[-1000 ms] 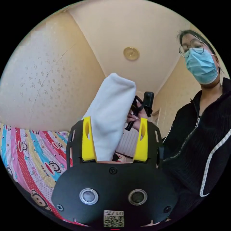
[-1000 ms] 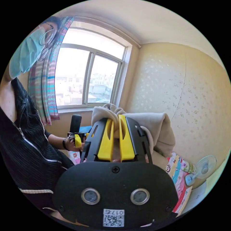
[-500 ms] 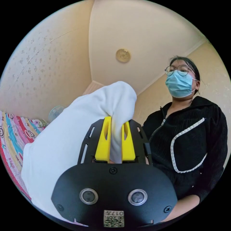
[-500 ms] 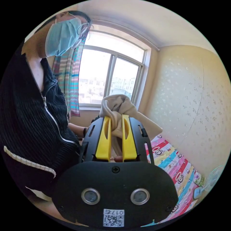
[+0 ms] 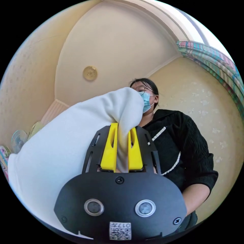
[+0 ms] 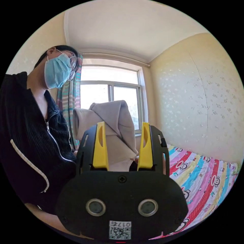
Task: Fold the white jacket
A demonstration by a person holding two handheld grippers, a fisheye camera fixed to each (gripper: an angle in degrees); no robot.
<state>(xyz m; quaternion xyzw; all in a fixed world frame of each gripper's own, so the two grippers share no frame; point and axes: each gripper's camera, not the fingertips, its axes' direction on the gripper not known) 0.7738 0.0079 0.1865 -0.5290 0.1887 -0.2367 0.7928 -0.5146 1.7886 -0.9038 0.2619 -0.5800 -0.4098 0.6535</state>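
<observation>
The white jacket (image 5: 58, 152) is hanging bunched in the air in front of the person (image 5: 178, 142), a fold of it rising above the left hand-held gripper (image 5: 121, 148), whose yellow jaws are pressing together on the cloth between them. In the right gripper view the jacket (image 6: 111, 127) is draping between the spread jaws of the right hand-held gripper (image 6: 122, 146), which are standing apart and not pinching it. The person is standing beside a bed (image 6: 203, 175) covered in a striped cartoon-monkey sheet. Behind the jacket a window (image 6: 109, 96) is showing, with a striped curtain (image 6: 64, 101) at its side. A small fan (image 5: 18, 138) is sitting near the wall.
</observation>
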